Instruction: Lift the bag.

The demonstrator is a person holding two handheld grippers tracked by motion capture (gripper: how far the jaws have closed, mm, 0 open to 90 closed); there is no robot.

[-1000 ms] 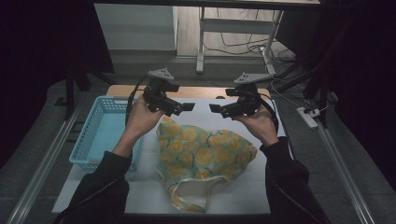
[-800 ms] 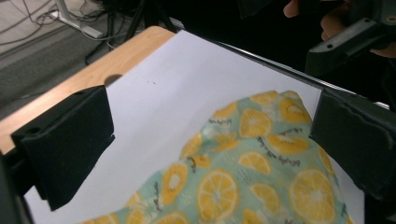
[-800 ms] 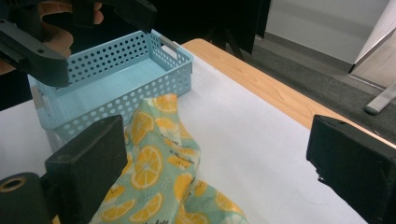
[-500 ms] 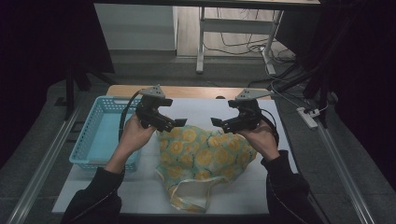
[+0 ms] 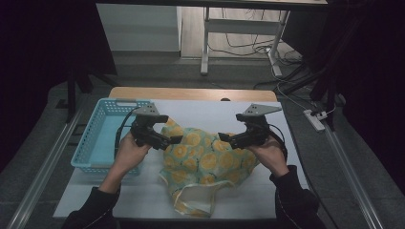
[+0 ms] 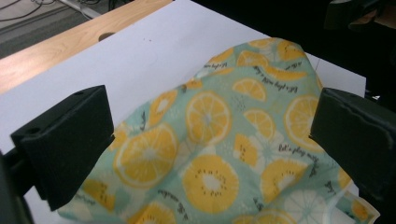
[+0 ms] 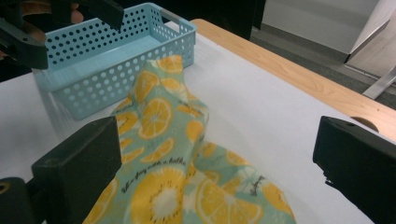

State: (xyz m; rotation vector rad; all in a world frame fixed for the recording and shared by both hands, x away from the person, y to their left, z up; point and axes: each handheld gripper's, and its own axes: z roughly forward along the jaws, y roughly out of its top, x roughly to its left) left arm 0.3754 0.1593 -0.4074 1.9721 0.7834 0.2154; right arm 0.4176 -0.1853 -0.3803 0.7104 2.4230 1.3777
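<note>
Two grippers low over one lemon-print garment (image 5: 205,160), both sets of fingers released, nothing pinched. Nearest, well short of the fingertips: cream-trimmed opening (image 5: 193,202), flat on the white table cover (image 5: 143,200). Next, under and between the fingertips: the printed body, humped and creased, resting on that cover. Left gripper (image 5: 171,129) at one upper edge of the cloth, jaws wide, fabric showing in the gap, pads clear of it. Right gripper (image 5: 231,128) at the other upper edge, jaws just been opening, now spread full, cloth below the gap, not pressed. Looks thin, soft and light; likely to sag and fold once lifted, no stiffness to count on, little to break. Best bite, by the look of it: a raised fold just ahead of each pair of pads, one per side, with enough fabric so nothing slides out. Beyond the left fingers: blue basket (image 5: 88,138), just beside the cloth. Past all fingertips: bare cover, then wooden table edge (image 5: 191,94).
</note>
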